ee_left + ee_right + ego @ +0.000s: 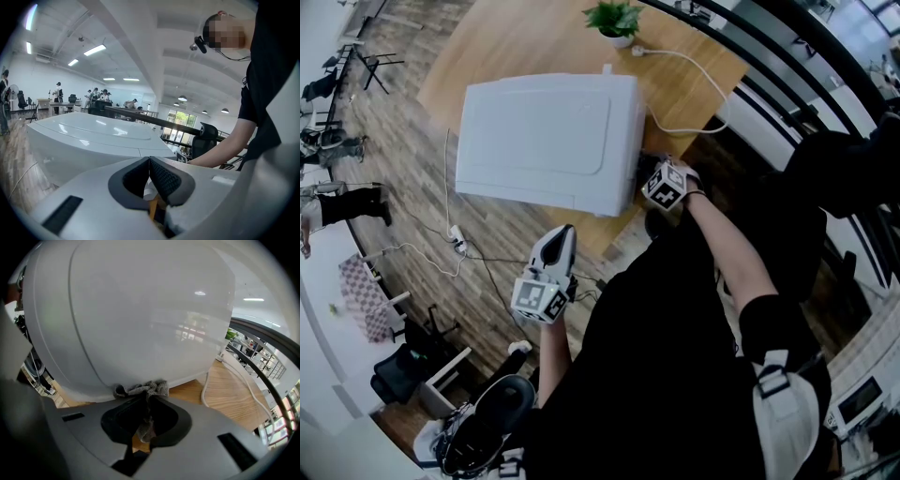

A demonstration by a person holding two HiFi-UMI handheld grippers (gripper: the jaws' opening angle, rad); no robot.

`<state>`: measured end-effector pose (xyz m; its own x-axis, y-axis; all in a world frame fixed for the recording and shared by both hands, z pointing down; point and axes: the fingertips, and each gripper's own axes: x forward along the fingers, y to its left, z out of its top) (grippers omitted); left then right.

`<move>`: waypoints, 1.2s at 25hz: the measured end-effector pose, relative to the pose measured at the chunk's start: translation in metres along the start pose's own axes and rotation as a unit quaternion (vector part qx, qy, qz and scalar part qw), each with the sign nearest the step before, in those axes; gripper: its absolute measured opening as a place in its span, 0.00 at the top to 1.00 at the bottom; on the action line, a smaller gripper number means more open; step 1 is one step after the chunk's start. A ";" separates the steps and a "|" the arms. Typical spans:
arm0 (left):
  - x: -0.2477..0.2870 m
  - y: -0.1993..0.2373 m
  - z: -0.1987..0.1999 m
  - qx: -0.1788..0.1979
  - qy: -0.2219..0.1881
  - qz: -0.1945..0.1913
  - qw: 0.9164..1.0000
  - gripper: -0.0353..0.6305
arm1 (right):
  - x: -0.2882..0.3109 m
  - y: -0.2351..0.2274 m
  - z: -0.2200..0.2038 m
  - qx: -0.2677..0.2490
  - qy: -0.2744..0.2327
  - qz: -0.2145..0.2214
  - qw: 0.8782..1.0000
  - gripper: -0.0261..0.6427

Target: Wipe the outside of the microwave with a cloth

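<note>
Noted white microwave (544, 141) standing on wooden table (534, 37), top panel facing the head view. Found right gripper (656, 183) at the microwave's side wall, near the table edge closest to the person, marker cube up. Read from right gripper view: jaws of right gripper (146, 401) pinched tight on grey cloth (143, 390), a strip of it trapped between the pads and a bunched tuft sticking out past the tips. Saw that tuft touching the white wall of the microwave (140, 319) low down, just above the table (225, 394). Could not make out the cloth in head view. Logged left gripper (560, 234) held off the table, over wood-plank floor (422, 234), near the microwave's corner but apart from it. Read from left gripper view: left gripper (149, 161) with pads pressed together, nothing caught between them, pointing toward the microwave (89, 136). Marked potted plant (616, 21) at the table's far end and white cable (694, 84) looping over the tabletop beside the microwave; same cable (206, 390) seen at right in right gripper view
</note>
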<state>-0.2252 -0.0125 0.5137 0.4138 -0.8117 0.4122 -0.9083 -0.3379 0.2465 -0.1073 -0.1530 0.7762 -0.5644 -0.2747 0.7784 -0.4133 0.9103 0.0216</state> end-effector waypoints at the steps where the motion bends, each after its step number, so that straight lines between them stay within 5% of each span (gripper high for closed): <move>1: -0.001 0.000 0.000 0.001 -0.001 -0.001 1.000 0.94 | -0.001 0.004 -0.001 -0.001 0.001 0.002 1.000 0.92; 30: -0.034 -0.010 -0.006 0.009 -0.035 -0.024 0.999 0.94 | -0.027 0.122 -0.034 -0.007 0.026 0.051 0.998 0.92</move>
<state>-0.2301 0.0217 0.5029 0.4522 -0.8253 0.3384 -0.8889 -0.3855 0.2476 -0.1182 -0.0239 0.7794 -0.5647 -0.1646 0.8087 -0.3456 0.9370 -0.0506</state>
